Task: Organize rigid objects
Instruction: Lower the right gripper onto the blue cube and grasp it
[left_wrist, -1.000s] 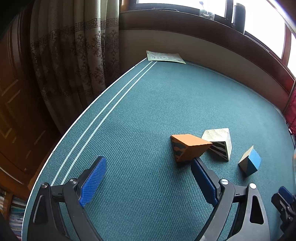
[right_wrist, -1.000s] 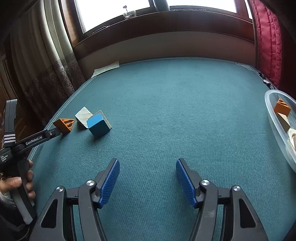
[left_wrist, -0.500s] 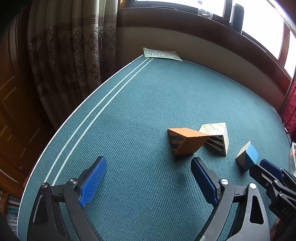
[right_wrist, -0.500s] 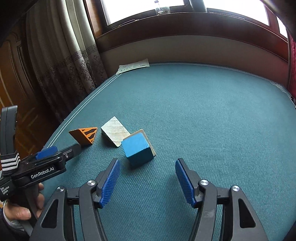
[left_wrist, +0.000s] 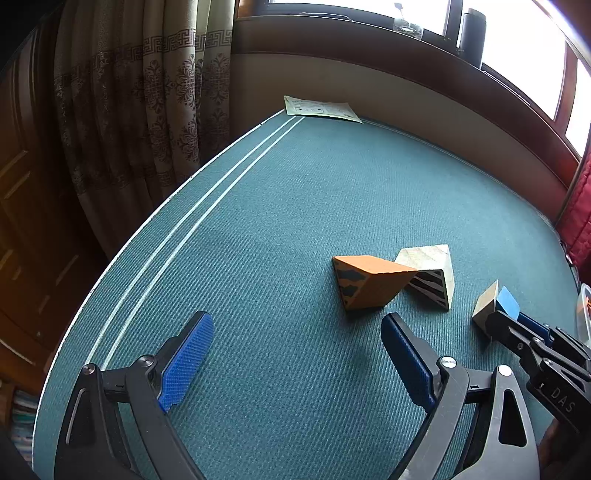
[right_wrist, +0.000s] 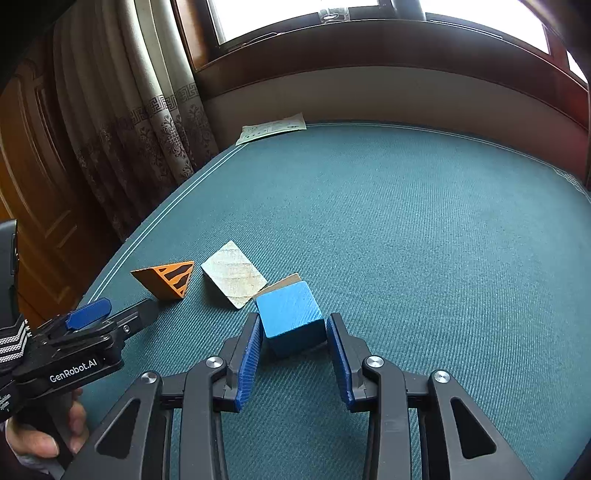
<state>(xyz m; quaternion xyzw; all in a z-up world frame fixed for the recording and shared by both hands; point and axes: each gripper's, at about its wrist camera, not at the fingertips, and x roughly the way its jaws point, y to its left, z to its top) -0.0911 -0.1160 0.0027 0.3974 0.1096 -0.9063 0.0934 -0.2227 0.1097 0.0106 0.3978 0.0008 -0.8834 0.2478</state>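
A blue cube (right_wrist: 290, 310) sits on the teal surface between the pads of my right gripper (right_wrist: 291, 328). Its jaws are closing, and both pads touch the cube's sides. Left of the cube lie a pale wooden wedge (right_wrist: 234, 273) and an orange wedge with black stripes (right_wrist: 166, 282). In the left wrist view, my left gripper (left_wrist: 295, 325) hangs open over bare surface. The orange wedge (left_wrist: 369, 284) lies just beyond its right finger, and the pale wedge (left_wrist: 432, 269) and the blue cube (left_wrist: 496, 301) lie farther right.
A sheet of paper (right_wrist: 271, 127) lies at the far corner by the wall. The teal surface (left_wrist: 280, 206) drops off along its white-lined left edge, beside a patterned curtain (left_wrist: 147, 110). A clear container's rim (left_wrist: 585, 310) shows at far right.
My right gripper has moved in on the blue cube and narrowed from wide open until its pads meet the cube. My left gripper has stayed where it was, open.
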